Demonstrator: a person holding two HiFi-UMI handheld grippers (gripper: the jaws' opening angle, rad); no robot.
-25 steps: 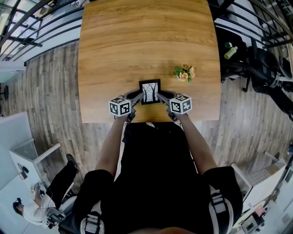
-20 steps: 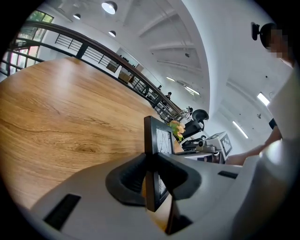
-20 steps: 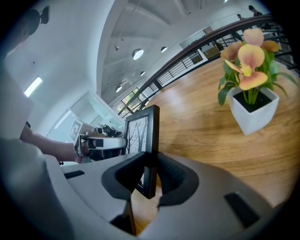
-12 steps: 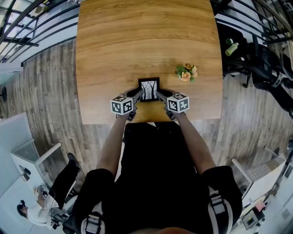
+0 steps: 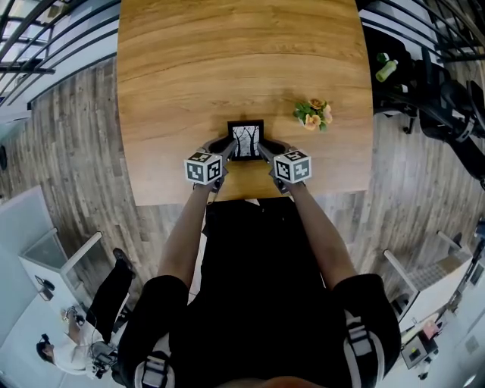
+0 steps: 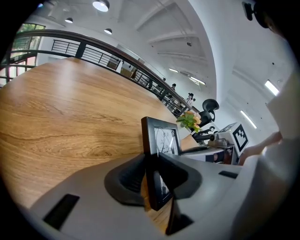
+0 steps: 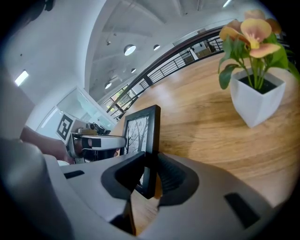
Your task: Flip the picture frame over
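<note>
A wooden surface (image 5: 242, 61) is set on a grey plank floor (image 5: 76, 151); a black railing (image 6: 93, 49) is seen at the far side, and round lights (image 6: 101, 5) are fixed overhead.

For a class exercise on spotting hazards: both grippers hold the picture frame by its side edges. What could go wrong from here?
1. The jaws of the left gripper have just been opening with the edge of the picture frame between them; it could slip onto the table.
2. A wide swing by the right gripper might knock the potted flower.
</note>
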